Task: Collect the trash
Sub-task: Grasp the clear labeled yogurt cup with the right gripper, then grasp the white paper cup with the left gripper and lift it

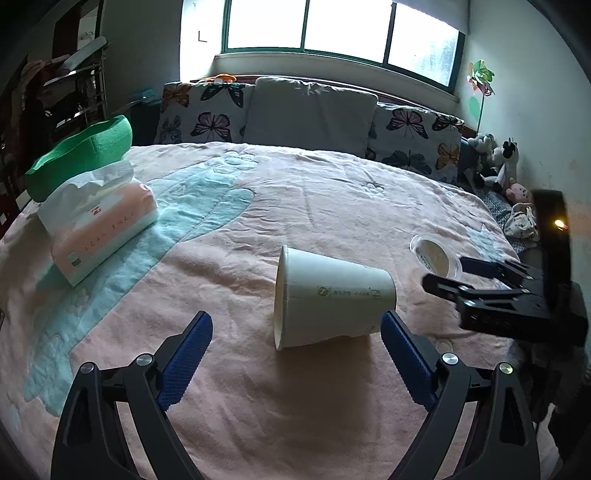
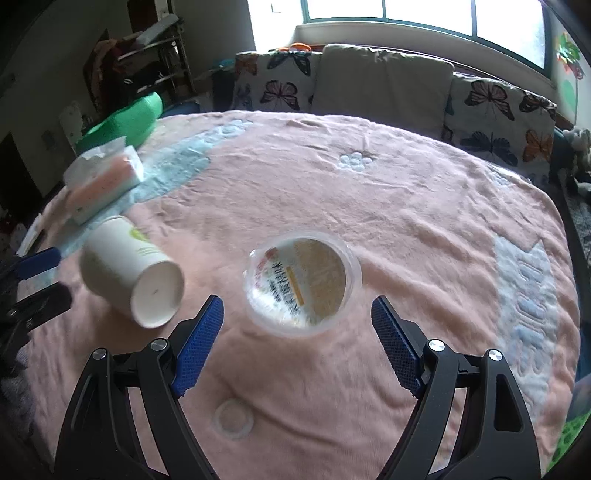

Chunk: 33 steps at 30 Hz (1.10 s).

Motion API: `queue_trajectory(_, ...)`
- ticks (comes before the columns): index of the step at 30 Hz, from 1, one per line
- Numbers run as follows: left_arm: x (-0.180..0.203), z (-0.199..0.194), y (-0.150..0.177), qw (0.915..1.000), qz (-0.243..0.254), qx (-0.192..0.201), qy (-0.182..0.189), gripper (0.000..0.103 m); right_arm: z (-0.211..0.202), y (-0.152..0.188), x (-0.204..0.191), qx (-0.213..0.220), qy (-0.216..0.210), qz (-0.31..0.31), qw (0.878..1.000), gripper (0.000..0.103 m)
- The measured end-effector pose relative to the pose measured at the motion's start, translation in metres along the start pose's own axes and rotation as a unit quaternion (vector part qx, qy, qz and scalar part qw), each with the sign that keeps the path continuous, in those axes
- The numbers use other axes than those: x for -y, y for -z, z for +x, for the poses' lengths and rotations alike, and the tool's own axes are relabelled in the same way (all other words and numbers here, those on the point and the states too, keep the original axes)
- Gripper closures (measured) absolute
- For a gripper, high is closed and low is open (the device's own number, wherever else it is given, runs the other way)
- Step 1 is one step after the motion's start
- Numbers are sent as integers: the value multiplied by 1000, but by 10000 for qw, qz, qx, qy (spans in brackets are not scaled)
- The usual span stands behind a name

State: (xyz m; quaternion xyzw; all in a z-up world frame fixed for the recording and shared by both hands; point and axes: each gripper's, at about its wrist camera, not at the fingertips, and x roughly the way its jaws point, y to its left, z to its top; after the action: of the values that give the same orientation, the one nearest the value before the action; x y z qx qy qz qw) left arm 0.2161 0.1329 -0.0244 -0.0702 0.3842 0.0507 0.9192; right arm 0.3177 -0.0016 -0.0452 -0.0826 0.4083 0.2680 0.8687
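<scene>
This is a bedroom in a home: a bed (image 1: 332, 192) under a pink quilted cover fills the middle of both views. At its head, butterfly-print pillows (image 1: 207, 110) flank a plain grey cushion (image 1: 310, 110), with a green-framed window (image 1: 343, 29) above them. Soft toys (image 1: 498, 162) sit beside the bed's right edge by the wall, and a cluttered metal rack (image 1: 77, 85) stands off its left side.

both wrist views low over bed (image 1: 332, 192), facing window (image 1: 340, 26); share paper cup (image 1: 332, 295).
</scene>
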Motion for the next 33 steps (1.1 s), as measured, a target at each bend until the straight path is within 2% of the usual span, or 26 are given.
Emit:
queue_trajectory(3, -1, 6, 0, 10000, -22, -75, 15, 14, 10, -4, -5, -5, 178, -170, 9997, 22)
queue_trajectory(4, -1, 8, 0, 10000, -32, -90, 21, 14, 13, -5, -6, -19, 231, -224, 9995, 25)
queue_trajectory(5, -1, 9, 0, 9999, -42, -101, 26, 14, 15, -6, -7, -38, 246, -263, 9993, 34)
queue_trajectory(6, -1, 11, 0, 9999, -42, -112, 36, 14, 16, -6, -8, -59, 253, -282, 9993, 36)
queue_trajectory(12, 7, 20, 0, 9998, 72, -153, 71, 13, -4, 1, -2, 102, 130, -109, 9998, 37)
queue_trajectory(23, 27, 36, -2, 9992, 323, -216, 72, 11, -71, 25, 19, 469, 167, 199, 9986, 36)
queue_trajectory(31, 33, 49, -3, 9991, 343, -248, 12, 11, -100, 44, 27, 578, 220, 362, 9974, 36)
queue_trajectory(32, 32, 51, -3, 9991, 326, -257, 33, 13, -103, 48, 28, 587, 229, 394, 9972, 36)
queue_trajectory(33, 32, 52, -3, 9992, 309, -266, 61, 22, -105, 50, 30, 593, 231, 421, 9971, 36)
